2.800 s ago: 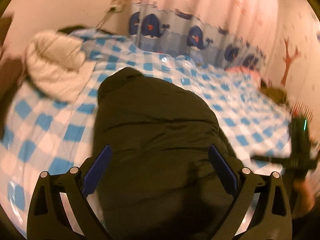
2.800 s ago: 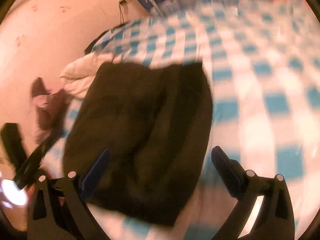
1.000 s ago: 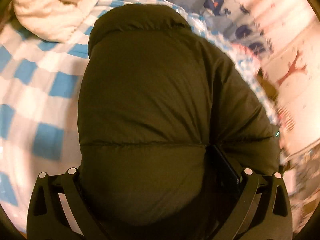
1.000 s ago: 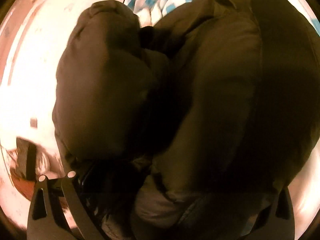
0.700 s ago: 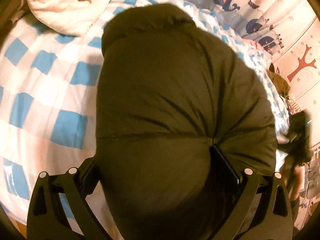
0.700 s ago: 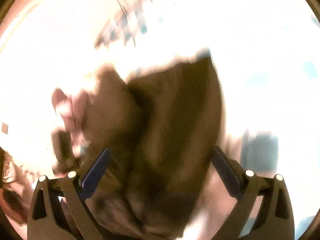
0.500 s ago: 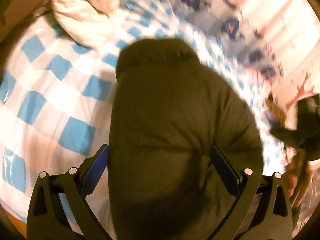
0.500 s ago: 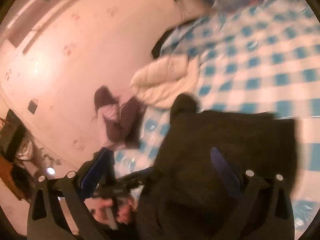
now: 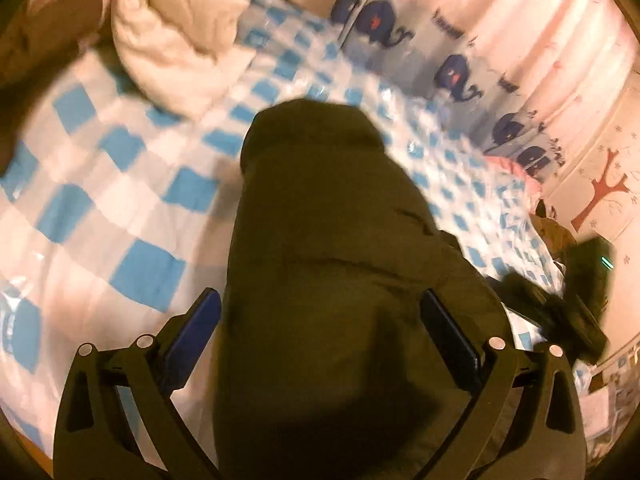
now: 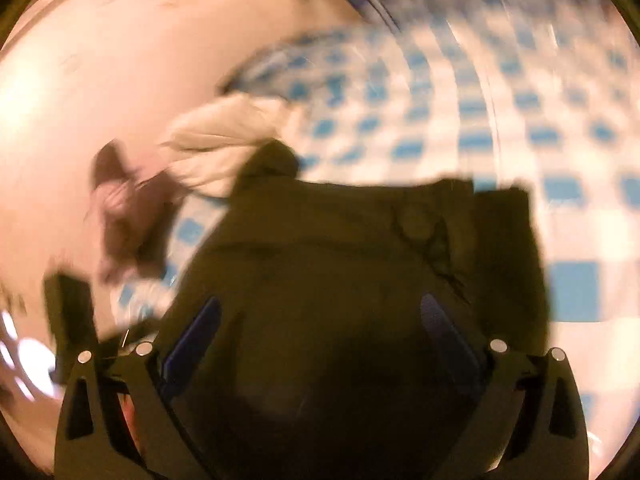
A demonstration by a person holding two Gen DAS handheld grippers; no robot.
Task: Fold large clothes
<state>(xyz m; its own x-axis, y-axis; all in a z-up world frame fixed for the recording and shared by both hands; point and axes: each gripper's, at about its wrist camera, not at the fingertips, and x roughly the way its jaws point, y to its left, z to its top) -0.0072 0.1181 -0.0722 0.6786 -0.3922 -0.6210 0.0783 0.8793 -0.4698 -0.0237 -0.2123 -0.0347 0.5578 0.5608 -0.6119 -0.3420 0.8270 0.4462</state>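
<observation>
- The dark green padded jacket (image 9: pixel 328 264) lies folded on the blue-and-white checked bed cover (image 9: pixel 132 208), near the camera.
- The left gripper (image 9: pixel 320 332) has wide open jaws above the jacket, holding nothing.
- The right gripper (image 10: pixel 320 336) is spread wide too, empty.
- A white garment (image 9: pixel 176 44) lies at far left.

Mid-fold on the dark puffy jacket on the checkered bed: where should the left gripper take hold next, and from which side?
Probably the jacket's near edge, which bulges between the open left gripper. Come in low from the near side of the bed and pinch the thinner rim; the middle looks too puffy to close on.
</observation>
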